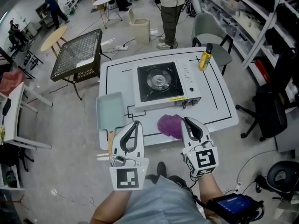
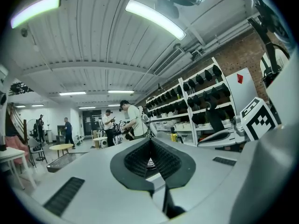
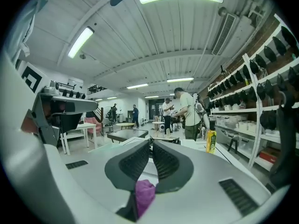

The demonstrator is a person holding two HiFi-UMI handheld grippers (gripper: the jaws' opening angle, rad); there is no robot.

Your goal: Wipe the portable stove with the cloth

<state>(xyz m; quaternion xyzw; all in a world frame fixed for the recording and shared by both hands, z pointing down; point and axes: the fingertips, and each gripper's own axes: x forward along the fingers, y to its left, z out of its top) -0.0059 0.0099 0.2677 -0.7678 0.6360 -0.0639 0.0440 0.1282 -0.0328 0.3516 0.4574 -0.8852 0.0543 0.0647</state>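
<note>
White tabletop [image 1: 219,107] holds purple cloth [image 1: 169,125] just beside right tongs [image 1: 186,120].

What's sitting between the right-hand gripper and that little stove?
A crumpled purple cloth lies on the white table, just ahead of the right gripper and short of the portable stove. The head view shows it best.

A pale grey concrete floor [image 1: 70,139] runs under tall white metal shelving racks [image 1: 263,24] along a red brick wall [image 2: 229,59]. Long fluorescent tube lights [image 2: 154,18] glow on the white ribbed ceiling [image 2: 93,36].
</note>
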